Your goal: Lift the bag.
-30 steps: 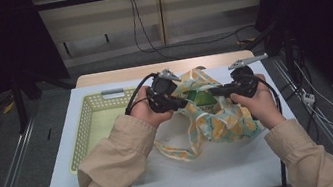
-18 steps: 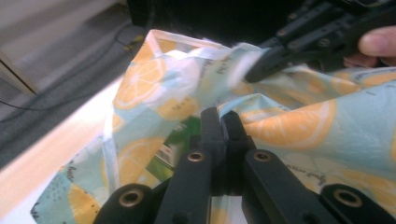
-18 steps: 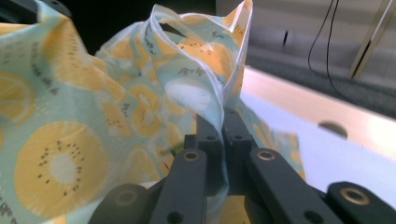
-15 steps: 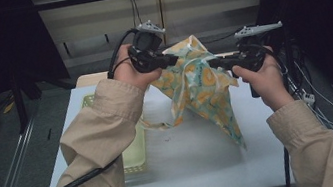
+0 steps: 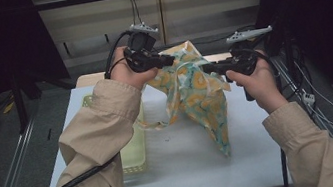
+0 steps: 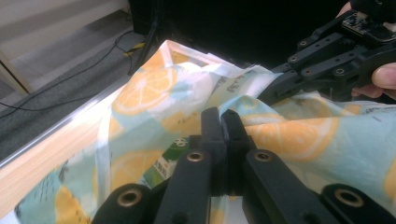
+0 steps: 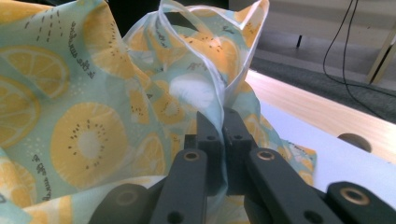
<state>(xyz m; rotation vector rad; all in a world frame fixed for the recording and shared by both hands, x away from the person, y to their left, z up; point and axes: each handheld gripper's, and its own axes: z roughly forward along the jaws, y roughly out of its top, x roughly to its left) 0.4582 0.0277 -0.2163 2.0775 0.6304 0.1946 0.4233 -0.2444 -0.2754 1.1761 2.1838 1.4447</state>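
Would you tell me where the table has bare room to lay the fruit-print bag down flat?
The widest bare patch of the table is the near strip, between the yellow basket and the right edge, below the hanging fruit-print bag. The left side is crowded by the basket and the person's left sleeve.

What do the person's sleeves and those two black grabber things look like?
Both sleeves are loose tan cloth, bunched at the cuffs. The left gripper and the right gripper are black, each topped by a grey three-cornered plate. Their black fingers are flat bars joined by linked arms with brass-coloured pivot rings. A thick black cable trails back under the left arm.
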